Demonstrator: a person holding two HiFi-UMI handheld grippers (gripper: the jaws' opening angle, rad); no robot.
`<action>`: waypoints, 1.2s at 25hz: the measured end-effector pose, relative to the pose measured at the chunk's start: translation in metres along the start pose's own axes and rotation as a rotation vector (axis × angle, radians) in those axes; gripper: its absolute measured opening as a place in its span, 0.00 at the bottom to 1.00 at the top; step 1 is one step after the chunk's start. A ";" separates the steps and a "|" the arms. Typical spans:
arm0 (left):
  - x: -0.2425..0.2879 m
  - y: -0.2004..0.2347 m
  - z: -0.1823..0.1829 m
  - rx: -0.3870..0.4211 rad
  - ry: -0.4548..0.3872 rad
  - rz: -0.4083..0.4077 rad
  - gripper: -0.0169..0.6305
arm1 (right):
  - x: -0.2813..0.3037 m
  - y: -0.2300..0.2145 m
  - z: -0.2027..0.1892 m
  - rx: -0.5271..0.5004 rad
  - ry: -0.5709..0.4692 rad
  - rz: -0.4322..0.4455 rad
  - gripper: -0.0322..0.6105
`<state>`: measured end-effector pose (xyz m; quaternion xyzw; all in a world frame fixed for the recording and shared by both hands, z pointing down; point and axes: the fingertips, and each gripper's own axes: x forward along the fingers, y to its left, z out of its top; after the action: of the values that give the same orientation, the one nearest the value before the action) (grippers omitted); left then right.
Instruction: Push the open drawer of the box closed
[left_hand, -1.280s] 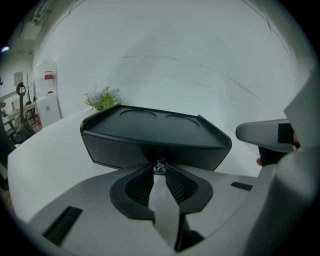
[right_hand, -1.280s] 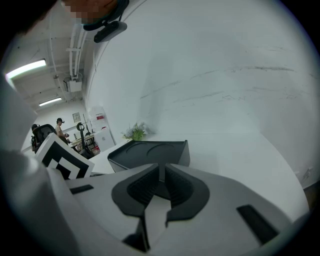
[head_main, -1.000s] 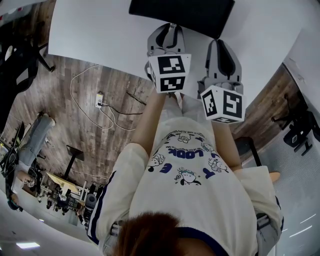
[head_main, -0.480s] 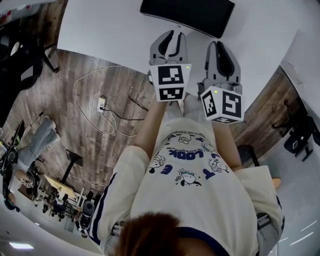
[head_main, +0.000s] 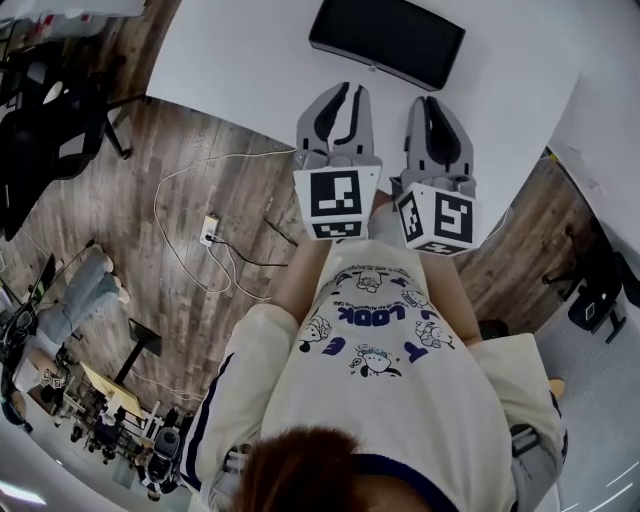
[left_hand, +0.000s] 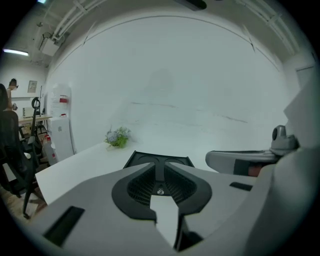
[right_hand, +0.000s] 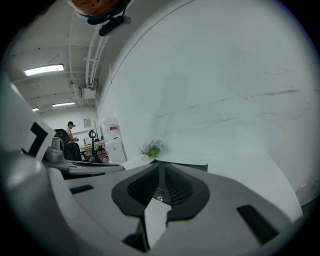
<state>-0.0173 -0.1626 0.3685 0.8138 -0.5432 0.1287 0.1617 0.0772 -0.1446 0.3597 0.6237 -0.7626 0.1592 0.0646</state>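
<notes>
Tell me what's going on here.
A person holds a gripper in each hand, side by side above a white table, facing a black tray at its far side. The left claw has just been closing; it and the right claw are empty. No box or drawer is in view; the push hasn't begun.

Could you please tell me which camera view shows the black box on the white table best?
The head view: the black box lies whole and uncovered there. The left gripper view shows only part of its top behind the jaws; the right gripper view shows just a dark sliver.
</notes>
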 end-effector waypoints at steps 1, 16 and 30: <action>-0.005 0.001 0.005 0.000 -0.011 -0.001 0.12 | -0.001 0.004 0.003 -0.005 -0.006 0.004 0.13; -0.051 -0.004 0.051 0.051 -0.133 -0.005 0.10 | -0.024 0.035 0.044 -0.047 -0.095 0.032 0.13; -0.066 -0.005 0.075 0.070 -0.196 0.019 0.10 | -0.033 0.042 0.066 -0.051 -0.146 0.050 0.13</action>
<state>-0.0348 -0.1354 0.2737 0.8224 -0.5592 0.0688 0.0782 0.0496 -0.1282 0.2808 0.6126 -0.7844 0.0952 0.0207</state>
